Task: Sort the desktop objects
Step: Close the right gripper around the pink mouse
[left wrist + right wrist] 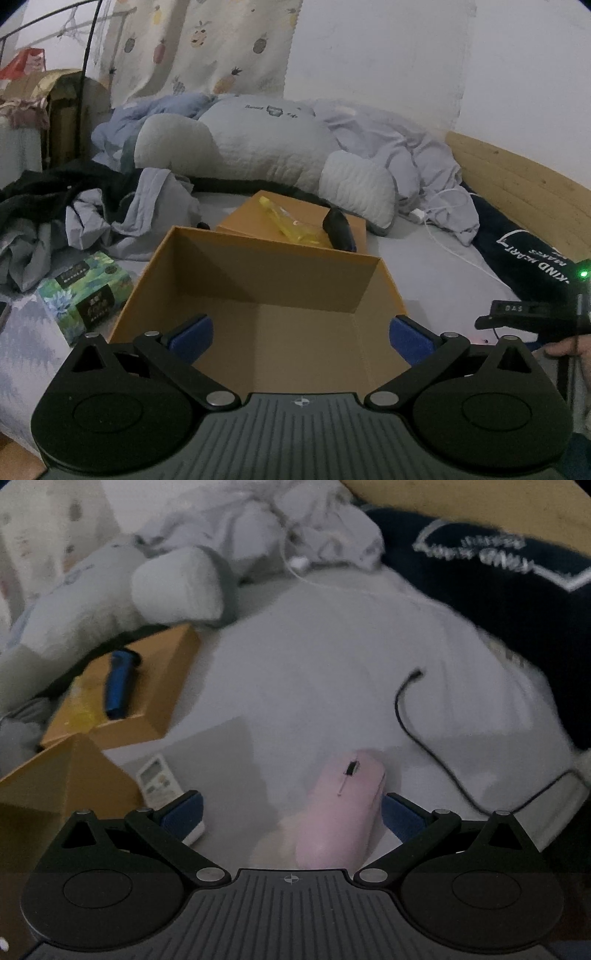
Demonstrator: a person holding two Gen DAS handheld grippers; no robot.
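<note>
**Q:** What materials and shapes are recorded on the bed?

**A:** A rectangular open box (266,295) of smooth tan cardboard is shown, its interior bare. Behind it, touching or just beside it, a flat box lid (291,221) of the same card is seen, on which a translucent yellow plastic item (284,221) and a dark, blue-edged elongated object (340,229) are laid. A leaf-printed tissue pack (85,291) is placed left of the box. A rounded, matte pink mouse (340,808) is found on the grey sheet (314,672), with a thin black cable (424,738) curved to its right and a white remote control (159,779) near the box corner.

**Q:** How are the grippers posed?

**A:** The left gripper (301,338) is held over the box's near edge, its blue pads (192,338) spread wide with nothing between them. The right gripper (291,816) is likewise spread; the mouse is framed between its pads (400,816), close against the right one, though contact cannot be judged through the blur.
</note>
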